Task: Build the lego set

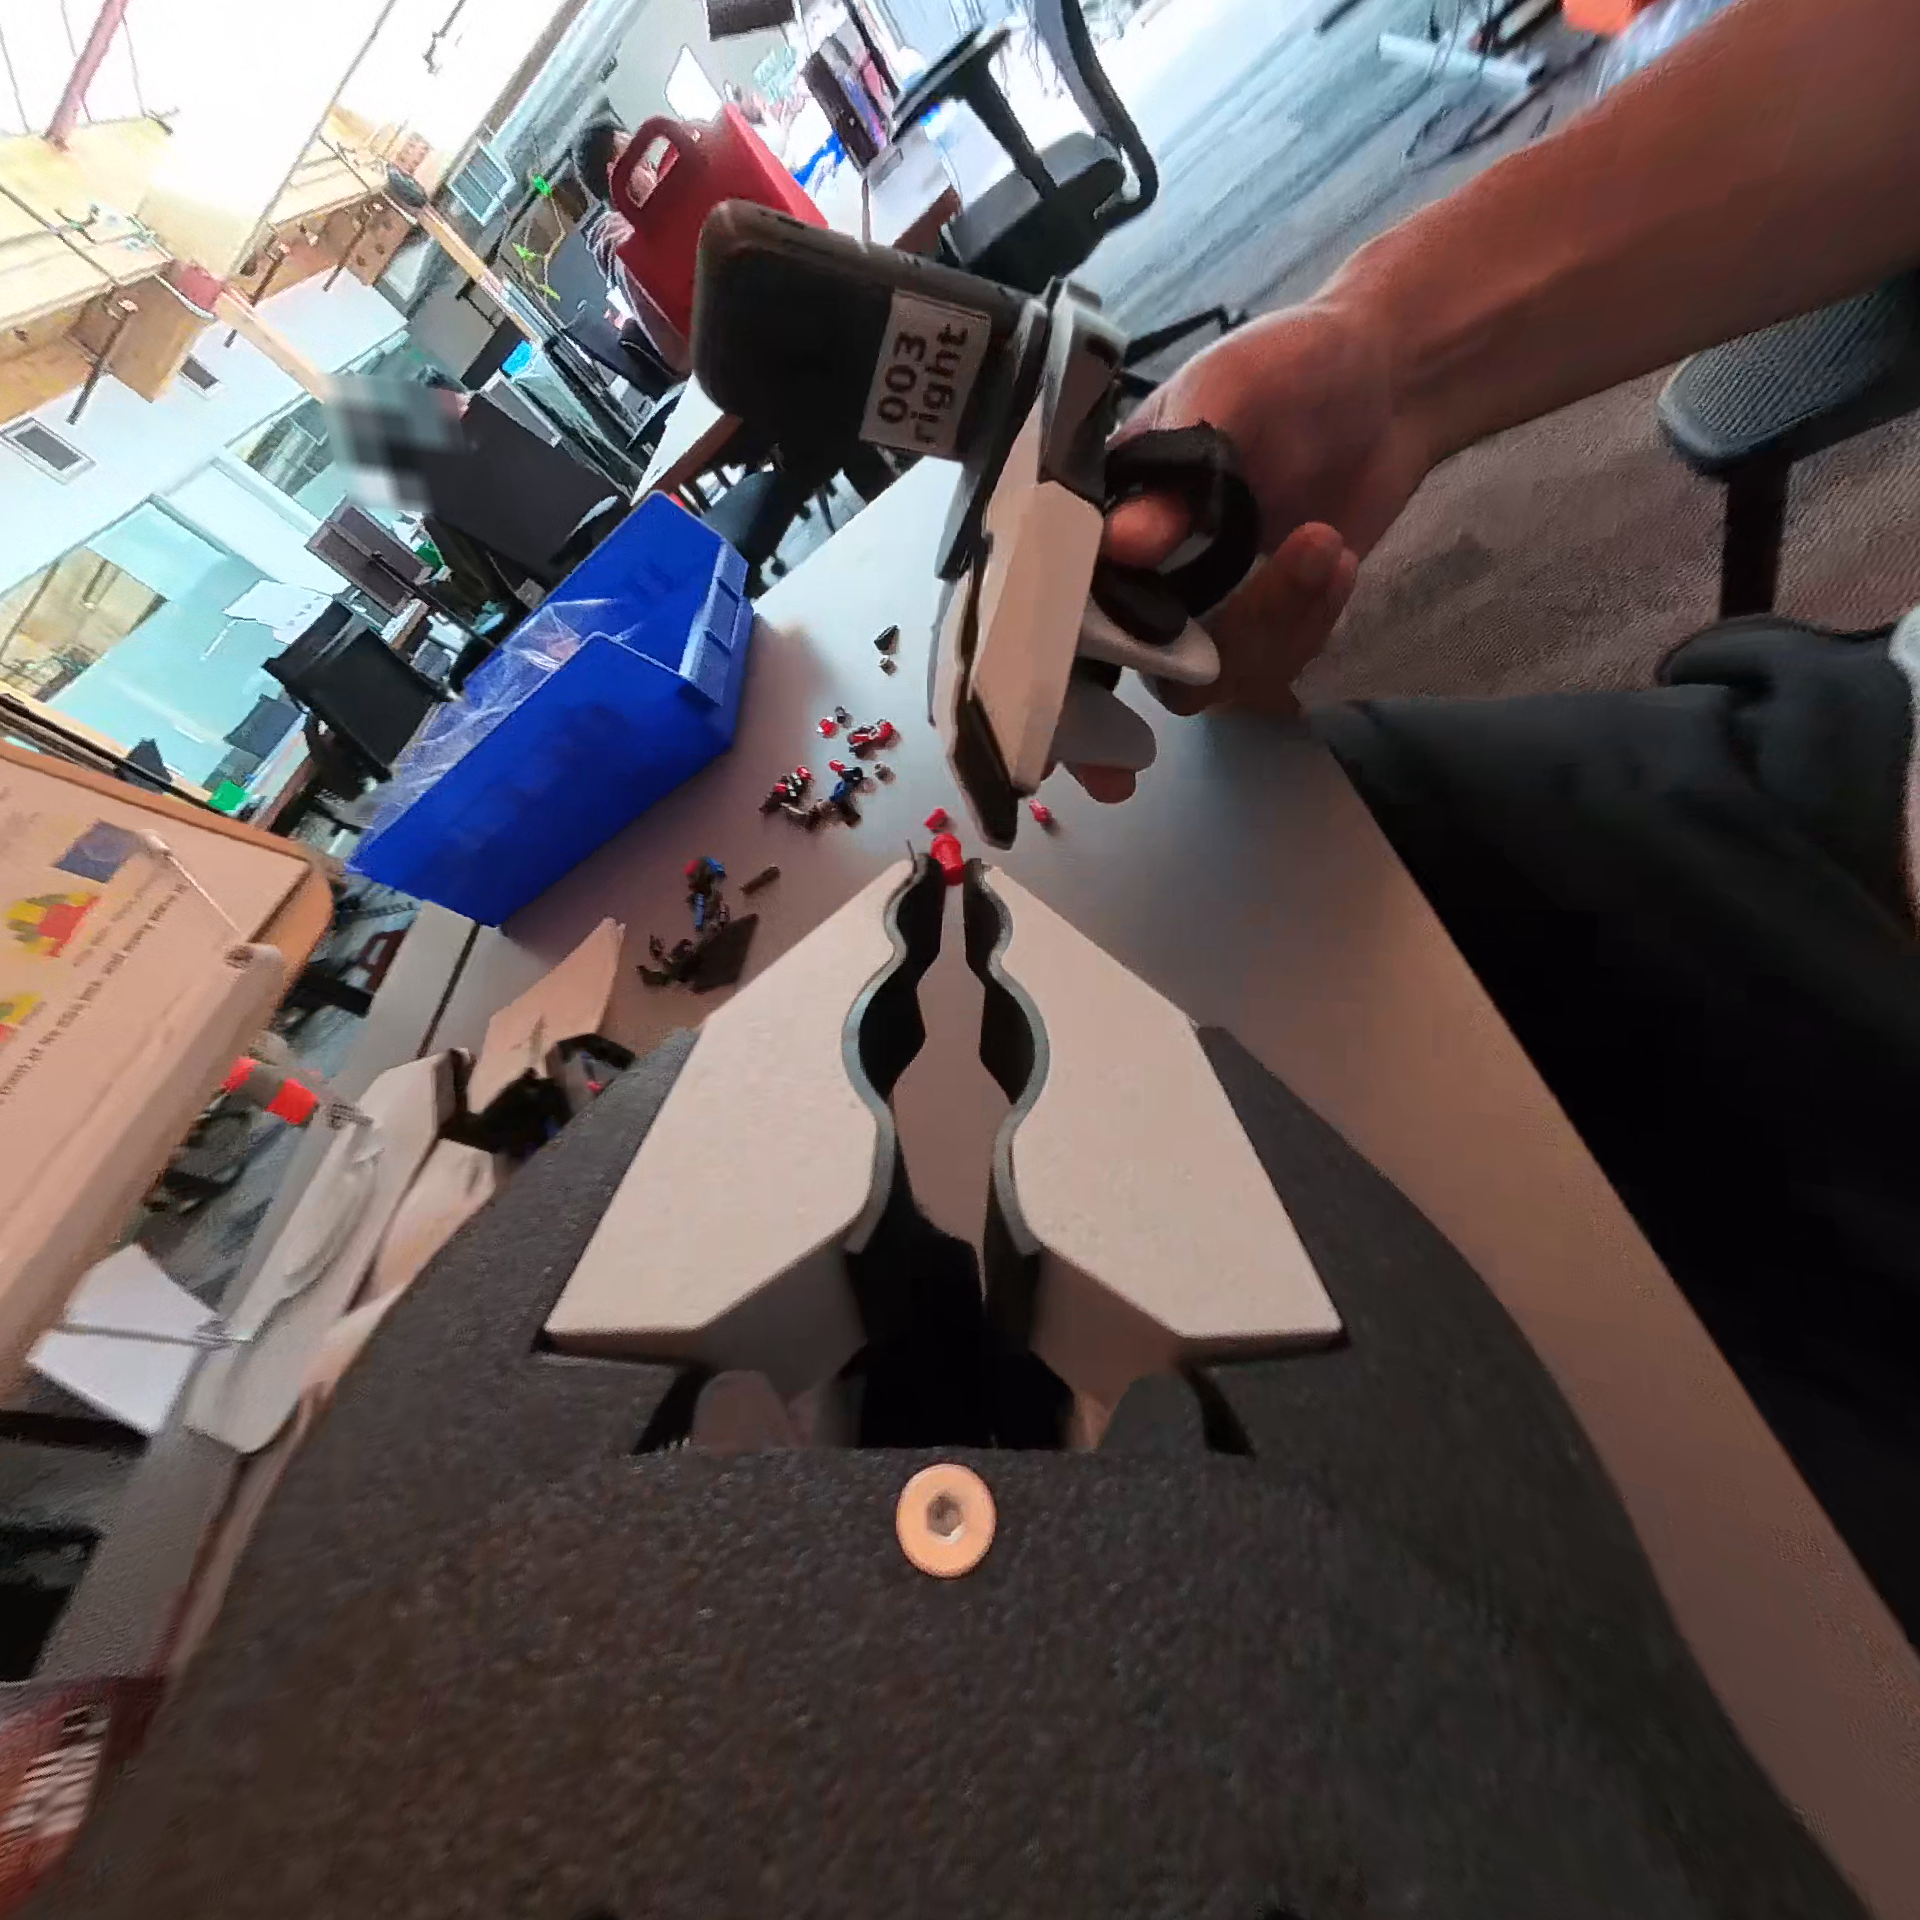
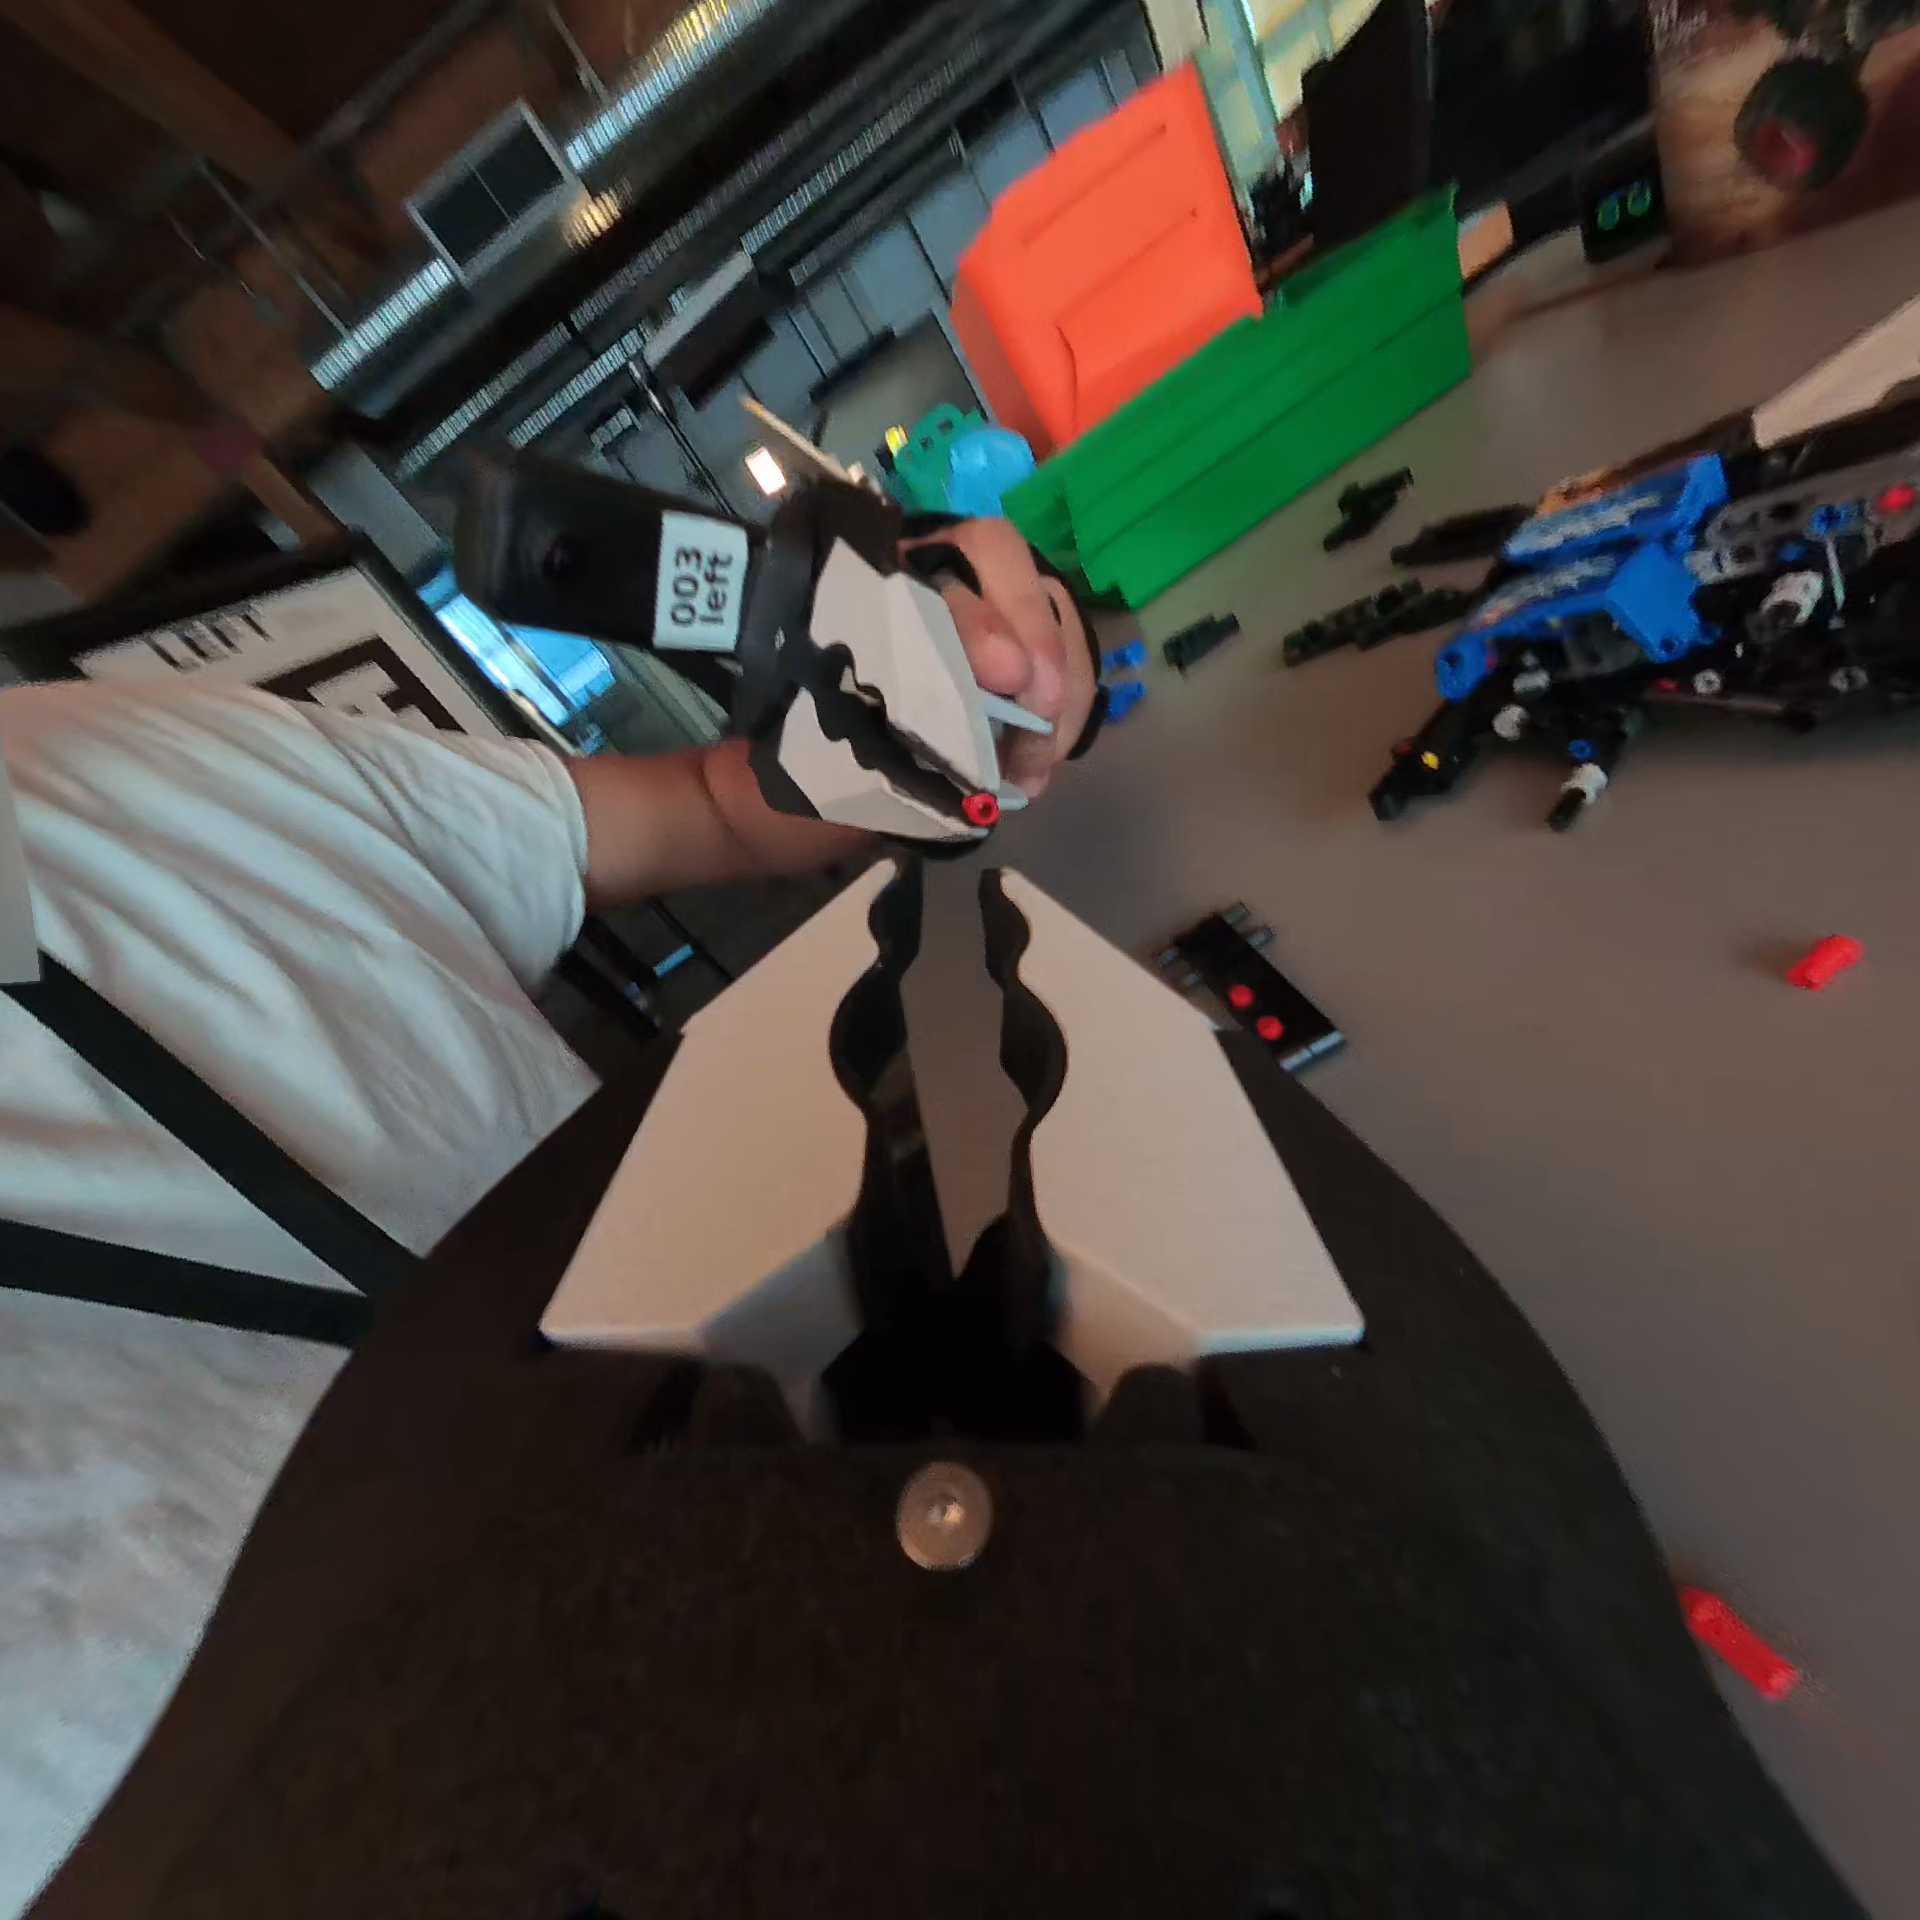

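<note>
My left gripper (image 1: 943, 881) is shut on a small red lego pin (image 1: 943, 856), held at its tips above the grey table (image 1: 1226, 987). In the right wrist view the same pin (image 2: 978, 807) shows end-on in the left gripper (image 2: 971, 816). My right gripper (image 2: 948, 883) is slightly open and empty, its tips just below and close to the pin. In the left wrist view the right gripper (image 1: 992, 826) points down, right beside the pin. A partly built blue and black lego vehicle (image 2: 1621, 644) lies on the table to the right.
Loose red, black and blue pieces (image 1: 831, 779) lie beyond the grippers, near a blue bin (image 1: 582, 717). A black plate with red pins (image 2: 1252, 997), black beams (image 2: 1361, 613), red pieces (image 2: 1823, 961), a green bin (image 2: 1268, 436) and an orange bin (image 2: 1101, 270) show. Printed boxes (image 1: 104, 935) stand at the left. Both grippers' tips are close together, under 4 cm apart.
</note>
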Available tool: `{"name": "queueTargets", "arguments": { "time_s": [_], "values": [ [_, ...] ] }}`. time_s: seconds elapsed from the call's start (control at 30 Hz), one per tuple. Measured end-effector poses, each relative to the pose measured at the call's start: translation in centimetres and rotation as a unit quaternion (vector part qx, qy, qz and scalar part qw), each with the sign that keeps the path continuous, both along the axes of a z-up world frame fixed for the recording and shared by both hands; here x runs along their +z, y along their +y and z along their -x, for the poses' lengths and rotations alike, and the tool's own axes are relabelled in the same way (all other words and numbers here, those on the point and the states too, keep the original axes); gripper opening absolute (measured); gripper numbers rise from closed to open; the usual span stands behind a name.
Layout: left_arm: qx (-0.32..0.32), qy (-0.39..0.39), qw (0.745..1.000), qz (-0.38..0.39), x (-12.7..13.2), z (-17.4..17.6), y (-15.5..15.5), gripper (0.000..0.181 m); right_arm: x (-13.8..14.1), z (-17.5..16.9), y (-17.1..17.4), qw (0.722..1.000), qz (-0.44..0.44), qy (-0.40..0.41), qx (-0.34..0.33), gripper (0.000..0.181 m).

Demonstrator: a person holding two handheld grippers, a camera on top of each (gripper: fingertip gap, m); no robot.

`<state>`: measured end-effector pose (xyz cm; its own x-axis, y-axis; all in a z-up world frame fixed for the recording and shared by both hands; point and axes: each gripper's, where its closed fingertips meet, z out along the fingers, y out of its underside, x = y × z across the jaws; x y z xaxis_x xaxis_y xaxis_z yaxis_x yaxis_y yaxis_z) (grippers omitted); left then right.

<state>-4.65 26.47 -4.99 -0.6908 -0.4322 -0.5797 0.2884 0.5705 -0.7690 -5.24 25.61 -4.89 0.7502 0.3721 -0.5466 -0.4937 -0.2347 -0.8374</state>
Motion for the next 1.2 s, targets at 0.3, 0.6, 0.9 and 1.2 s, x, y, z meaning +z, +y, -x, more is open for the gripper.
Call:
{"name": "queueTargets", "arguments": {
  "time_s": [0.3, 0.6, 0.9, 1.2],
  "values": [
    [-0.010, -0.036, 0.999, 0.004, -2.6, 1.4, -0.7, 0.002, -2.5, 0.3, 0.6, 0.995, 0.090, 0.041, 0.027, 0.011],
    [-0.008, -0.030, 1.000, -0.004, -2.9, 1.6, -0.8, 0.002, -2.7, 1.1, 0.6, 0.993, 0.097, 0.040, 0.060, 0.009],
    [-0.012, -0.021, 1.000, -0.003, -3.2, 1.5, -0.7, 0.002, -2.8, 1.1, 0.7, 0.993, 0.098, 0.040, 0.060, 0.008],
    [-0.008, -0.021, 1.000, 0.001, -3.0, 1.3, -0.6, 0.002, -2.9, 1.1, 0.8, 0.992, 0.103, 0.037, 0.060, 0.005]
  ]
}}
